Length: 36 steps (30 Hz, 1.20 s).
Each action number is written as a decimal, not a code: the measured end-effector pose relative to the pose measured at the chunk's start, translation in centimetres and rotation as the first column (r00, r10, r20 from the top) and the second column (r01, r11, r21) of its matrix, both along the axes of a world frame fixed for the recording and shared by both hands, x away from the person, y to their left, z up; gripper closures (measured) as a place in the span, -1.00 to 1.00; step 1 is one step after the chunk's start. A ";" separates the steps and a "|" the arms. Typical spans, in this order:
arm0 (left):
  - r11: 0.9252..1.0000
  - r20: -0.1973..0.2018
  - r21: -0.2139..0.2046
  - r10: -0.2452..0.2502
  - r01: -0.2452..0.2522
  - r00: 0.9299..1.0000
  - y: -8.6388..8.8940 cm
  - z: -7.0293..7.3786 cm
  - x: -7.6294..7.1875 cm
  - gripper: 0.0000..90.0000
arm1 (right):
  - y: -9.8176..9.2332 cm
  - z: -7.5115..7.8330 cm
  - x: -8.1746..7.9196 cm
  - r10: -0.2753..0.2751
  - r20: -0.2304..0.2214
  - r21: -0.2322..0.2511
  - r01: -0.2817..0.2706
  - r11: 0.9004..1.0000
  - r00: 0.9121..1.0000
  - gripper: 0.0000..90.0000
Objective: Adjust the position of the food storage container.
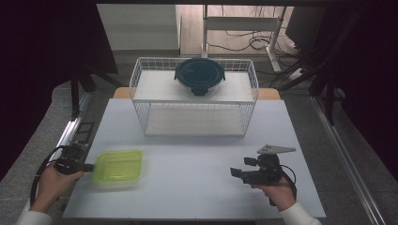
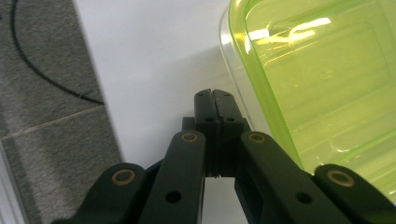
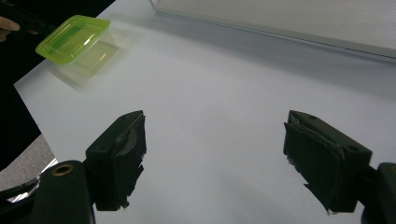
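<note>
A clear rectangular box with a yellow-green lid point(image 1: 118, 166) lies at the front left of the white table point(image 1: 197, 187). My left gripper point(image 1: 88, 167) is at the box's left edge, its tip right beside the rim. In the left gripper view the two black jaws point(image 2: 215, 95) are pressed together with nothing between them, and the green lid point(image 2: 322, 79) is just to their right. My right gripper point(image 1: 236, 173) is held over the table's front right, well apart from the box. Its jaws point(image 3: 215, 154) stand wide open and empty, with the green-lidded box point(image 3: 74, 37) far off.
A white wire rack point(image 1: 195, 96) stands at the back of the table. A round container with a dark blue lid point(image 1: 200, 75) sits on its upper shelf. Grey floor point(image 2: 46, 93) lies past the table's left edge.
</note>
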<state>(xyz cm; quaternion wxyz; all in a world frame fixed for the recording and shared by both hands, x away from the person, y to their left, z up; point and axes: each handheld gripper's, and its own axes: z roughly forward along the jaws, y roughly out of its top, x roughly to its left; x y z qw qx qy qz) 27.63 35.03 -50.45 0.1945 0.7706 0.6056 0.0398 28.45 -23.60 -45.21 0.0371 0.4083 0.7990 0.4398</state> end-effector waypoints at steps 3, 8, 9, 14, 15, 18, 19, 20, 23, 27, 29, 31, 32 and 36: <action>1.000 0.001 -0.011 -0.024 0.024 1.000 -1.1 0.1 0.1 1.00 | 0.0 0.0 0.0 -0.001 -0.002 0.000 0.001 1.000 1.000 -0.54; 0.997 0.001 -0.037 -0.066 0.066 0.998 -3.0 0.2 0.4 1.00 | 0.0 0.0 0.0 -0.001 -0.001 0.001 0.001 1.000 1.000 -0.54; 0.997 0.002 -0.043 -0.070 0.070 0.998 -3.4 0.2 0.4 1.00 | 0.0 0.0 0.0 0.000 -0.001 0.001 0.000 1.000 1.000 -0.54; 0.992 0.002 -0.062 -0.113 0.113 0.994 -5.5 0.1 0.8 1.00 | 0.0 0.0 0.0 0.001 -0.002 0.001 -0.001 1.000 1.000 -0.54; 0.990 0.004 -0.063 -0.123 0.123 0.992 -5.9 0.2 0.8 1.00 | 0.0 0.0 0.0 0.001 -0.002 0.000 -0.001 1.000 1.000 -0.54; 0.987 0.007 -0.080 -0.142 0.142 0.990 -6.8 0.3 1.1 1.00 | 0.0 0.0 0.0 0.001 -0.003 0.000 -0.001 1.000 1.000 -0.54; 0.984 0.002 -0.083 -0.157 0.156 0.988 -7.3 0.3 1.2 1.00 | 0.0 0.0 0.0 0.001 -0.003 0.000 -0.001 1.000 1.000 -0.54; 0.984 0.001 -0.081 -0.161 0.160 0.987 -7.6 0.2 1.3 1.00 | 0.0 0.0 0.0 0.001 -0.003 0.001 -0.001 1.000 1.000 -0.54; 0.981 -0.003 -0.085 -0.173 0.172 0.985 -8.4 0.2 1.6 1.00 | -0.1 0.0 0.0 0.002 -0.003 0.000 -0.002 1.000 1.000 -0.54; 0.977 -0.002 -0.093 -0.191 0.190 0.982 -9.6 0.1 1.8 1.00 | -0.1 0.0 0.0 0.001 -0.004 0.001 -0.001 1.000 1.000 -0.54; 0.974 -0.001 -0.096 -0.205 0.204 0.979 -10.3 0.2 1.9 1.00 | -0.1 0.0 0.0 0.002 -0.004 0.000 -0.002 1.000 1.000 -0.54; 0.970 0.003 -0.101 -0.224 0.223 0.975 -11.2 0.2 1.9 1.00 | 0.0 0.0 0.0 0.002 -0.003 0.001 -0.002 1.000 1.000 -0.54; 0.967 0.004 -0.100 -0.237 0.236 0.972 -11.4 0.2 2.0 1.00 | 0.0 0.0 0.0 0.002 -0.003 0.001 -0.002 1.000 1.000 -0.54; 0.956 0.008 -0.106 -0.273 0.273 0.962 -12.9 0.3 2.3 1.00 | -0.1 0.0 0.0 0.002 -0.003 0.002 -0.002 1.000 1.000 -0.54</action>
